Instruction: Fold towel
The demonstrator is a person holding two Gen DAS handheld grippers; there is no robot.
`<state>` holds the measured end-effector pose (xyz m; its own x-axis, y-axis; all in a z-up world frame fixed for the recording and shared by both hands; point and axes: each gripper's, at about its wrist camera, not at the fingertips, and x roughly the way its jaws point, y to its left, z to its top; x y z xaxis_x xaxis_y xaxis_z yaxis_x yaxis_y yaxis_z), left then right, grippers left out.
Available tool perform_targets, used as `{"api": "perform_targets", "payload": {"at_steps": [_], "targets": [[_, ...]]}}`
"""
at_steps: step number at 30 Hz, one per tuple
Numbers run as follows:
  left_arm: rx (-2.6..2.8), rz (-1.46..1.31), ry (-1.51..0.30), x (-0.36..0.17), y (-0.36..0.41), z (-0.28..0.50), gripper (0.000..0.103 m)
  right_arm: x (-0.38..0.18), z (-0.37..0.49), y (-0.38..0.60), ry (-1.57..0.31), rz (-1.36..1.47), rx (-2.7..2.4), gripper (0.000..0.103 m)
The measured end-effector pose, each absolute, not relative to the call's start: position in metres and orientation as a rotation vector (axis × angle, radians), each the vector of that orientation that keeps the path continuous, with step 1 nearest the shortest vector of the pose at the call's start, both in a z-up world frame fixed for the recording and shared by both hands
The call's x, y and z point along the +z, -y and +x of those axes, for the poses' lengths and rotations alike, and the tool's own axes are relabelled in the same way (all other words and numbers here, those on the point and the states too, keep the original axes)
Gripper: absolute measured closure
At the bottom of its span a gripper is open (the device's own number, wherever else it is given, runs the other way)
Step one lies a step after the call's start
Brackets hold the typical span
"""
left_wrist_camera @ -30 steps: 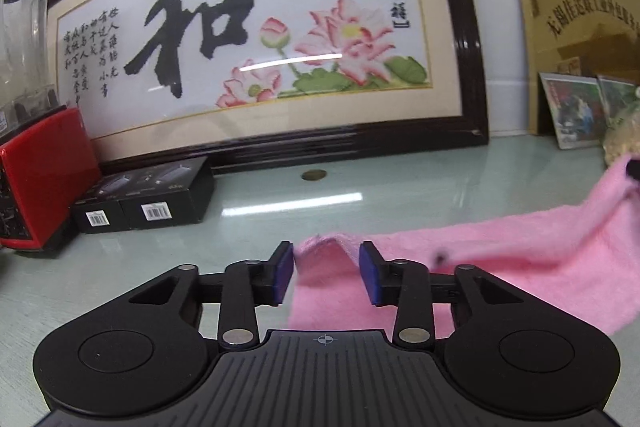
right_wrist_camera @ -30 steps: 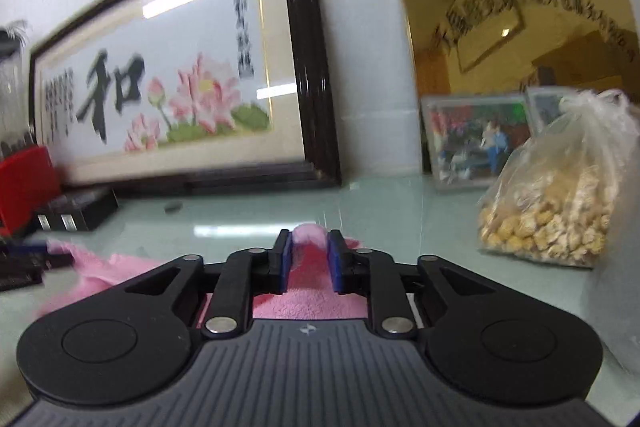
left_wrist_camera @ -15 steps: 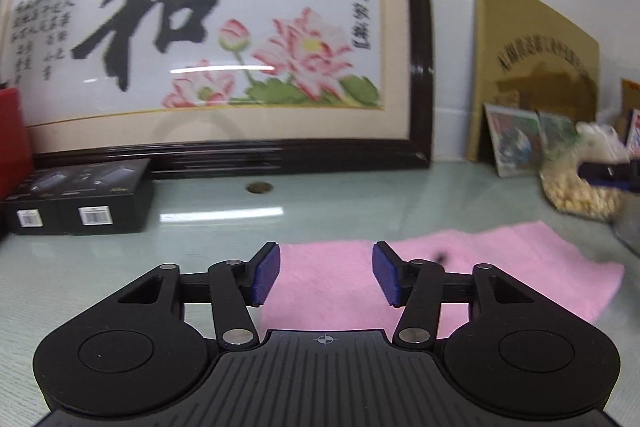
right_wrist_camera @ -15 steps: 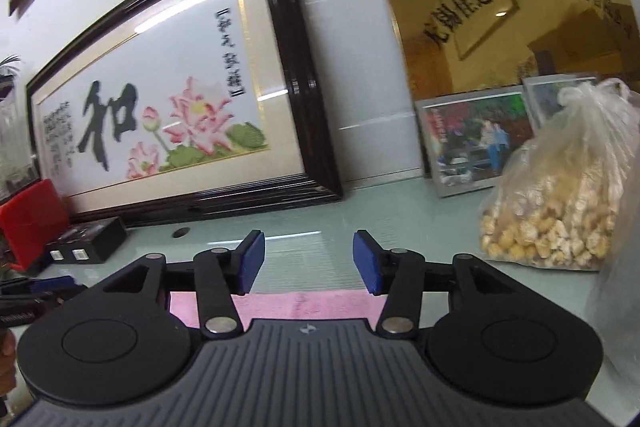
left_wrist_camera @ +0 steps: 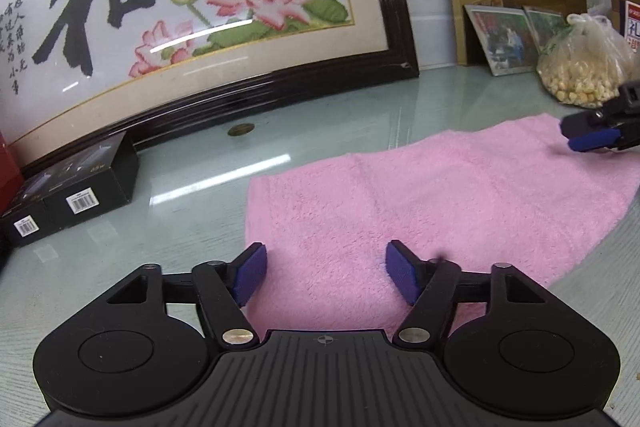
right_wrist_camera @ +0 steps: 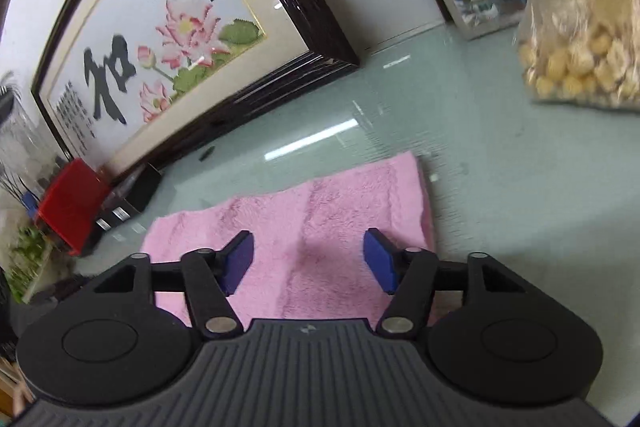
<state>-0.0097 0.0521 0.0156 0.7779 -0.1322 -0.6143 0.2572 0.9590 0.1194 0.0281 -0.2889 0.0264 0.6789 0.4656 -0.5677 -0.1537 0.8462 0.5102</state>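
A pink towel lies flat on the glass table; it also shows in the right wrist view. My left gripper is open and empty above the towel's near left part. My right gripper is open and empty above the towel's right part. The right gripper also shows in the left wrist view, over the towel's far right corner.
A big framed picture leans on the wall behind. Black boxes and a red appliance stand at the left. A plastic bag of nuts and photo frames stand at the right. A coin lies near the frame.
Both grippers let go of the towel and opened wide. The towel dropped and now lies flat. Both grippers rose and tilted down over it.
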Motion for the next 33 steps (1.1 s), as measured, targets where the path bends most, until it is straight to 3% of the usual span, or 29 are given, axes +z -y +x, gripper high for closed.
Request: {"api": "perform_targets", "payload": {"at_steps": [3, 16, 23, 29, 33], "targets": [[-0.2, 0.179, -0.664, 0.016, -0.056, -0.007, 0.024, 0.03, 0.019, 0.292, -0.739, 0.4, 0.311, 0.039], [-0.177, 0.198, -0.651, 0.015, -0.054, -0.008, 0.018, 0.029, -0.019, 0.316, -0.72, 0.549, 0.519, 0.036], [-0.165, 0.198, -0.646, 0.014, -0.054, -0.008, 0.014, 0.029, -0.039, 0.329, -0.706, 0.628, 0.632, 0.023], [-0.153, 0.205, -0.644, 0.013, -0.054, -0.008, 0.011, 0.027, -0.041, 0.348, -0.846, 0.623, 0.706, 0.021], [-0.146, 0.21, -0.642, 0.013, -0.053, -0.008, 0.009, 0.035, -0.05, 0.354, -0.818, 0.612, 0.65, 0.021]]}}
